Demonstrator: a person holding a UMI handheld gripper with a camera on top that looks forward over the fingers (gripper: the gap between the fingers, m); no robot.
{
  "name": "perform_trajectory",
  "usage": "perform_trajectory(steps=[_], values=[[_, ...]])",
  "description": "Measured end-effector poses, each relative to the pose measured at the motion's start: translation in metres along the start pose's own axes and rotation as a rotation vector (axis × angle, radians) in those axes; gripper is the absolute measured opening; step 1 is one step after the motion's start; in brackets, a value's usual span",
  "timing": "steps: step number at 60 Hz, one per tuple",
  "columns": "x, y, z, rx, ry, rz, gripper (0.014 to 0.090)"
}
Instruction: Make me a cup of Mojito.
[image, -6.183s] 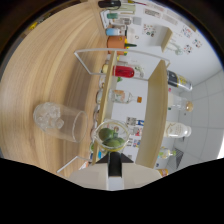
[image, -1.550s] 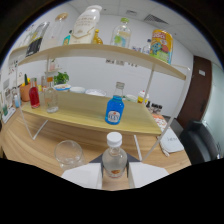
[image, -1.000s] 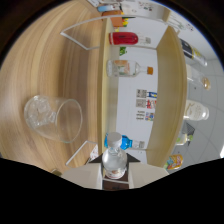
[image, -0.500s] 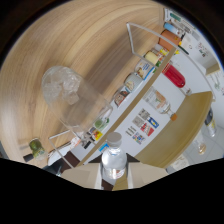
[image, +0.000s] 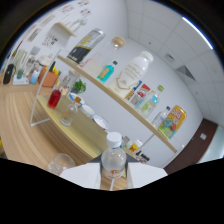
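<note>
A clear plastic bottle (image: 114, 156) with a white cap stands up between my fingers, and my gripper (image: 114, 176) is shut on its body. The white fingers (image: 82, 176) show on either side of it. An empty clear glass (image: 61, 163) sits on the wooden counter just left of the bottle, close to the left finger. Beyond it, on the low wooden shelf, stand a bottle of red liquid (image: 55, 98) and a small green mint plant (image: 78, 86). The whole scene appears tilted.
A wire-legged wooden shelf (image: 75, 131) crosses ahead with small dishes on it. The upper shelf (image: 125, 102) holds a blue bottle (image: 106, 72), a white jug (image: 133, 70), cartons and a yellow bag (image: 172, 122). A white wall lies behind.
The view has rolled strongly from frame to frame, from facing the counter top to facing the shelves and wall. The bottle stays in my grip throughout, and the glass now sits low beside it.
</note>
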Motion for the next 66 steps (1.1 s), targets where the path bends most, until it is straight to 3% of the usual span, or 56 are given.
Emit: perform_trajectory(steps=[14, 29, 45, 63, 66], values=[[-0.038, 0.079, 0.024, -0.091, -0.132, 0.495, 0.0348], [-0.083, 0.153, 0.050, -0.234, -0.211, 0.646, 0.0348], [-0.102, 0.197, 0.054, -0.324, -0.239, 0.672, 0.0348], [-0.107, 0.202, 0.051, -0.345, -0.247, 0.659, 0.0364], [-0.106, 0.204, 0.048, -0.359, -0.238, 0.653, 0.0404]])
